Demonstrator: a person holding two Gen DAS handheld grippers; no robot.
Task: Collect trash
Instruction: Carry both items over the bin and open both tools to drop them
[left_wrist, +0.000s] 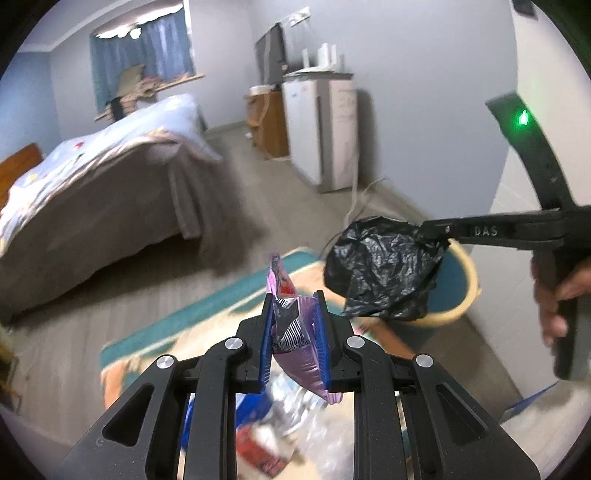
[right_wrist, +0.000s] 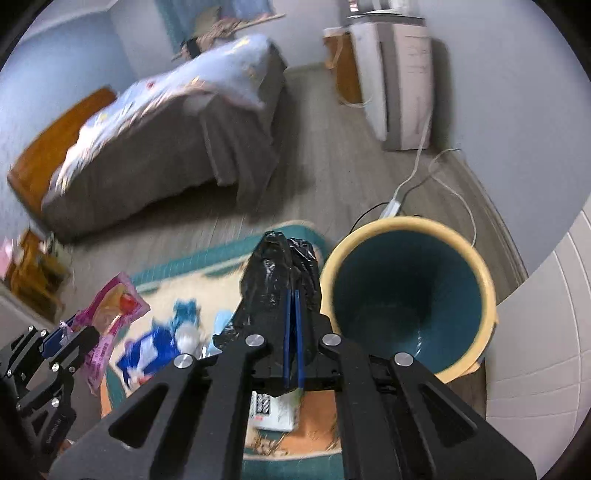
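Bin: the round bin with a cream rim and teal inside (right_wrist: 408, 295) stands on the grey wood floor at the edge of the teal-bordered rug (right_wrist: 207, 258); what I can see of its bottom looks empty, so by my reckoning nothing has gone in yet.

Progress: I judge this an early stage, with two pieces picked up and off the rug and neither dropped.

Left tool (left_wrist: 295, 332): my fingers stand narrow, closed on a crumpled pink and purple snack wrapper (left_wrist: 295, 343); the blue pads press its sides and its top sticks up between them. In the right wrist view the same wrapper (right_wrist: 110, 317) hangs over the left side of the rug, well apart from the bin.

Right tool (right_wrist: 293, 332): my blue pads are squeezed together on a crumpled black plastic bag (right_wrist: 277, 280), which bulges out past the tips. In the left wrist view the bag (left_wrist: 384, 269) hangs in front of the bin's rim, so it is near the bin, though I cannot tell if it is over the opening.

Left on the rug: a blue and white packet (right_wrist: 151, 350), a small blue scrap (right_wrist: 184, 310), some clear or silvery wrapping (left_wrist: 295, 402) and a white printed carton (right_wrist: 277, 410) under my right tool; all blurred.

Still to do: carry both held pieces over the bin, let go, then return for the rest.
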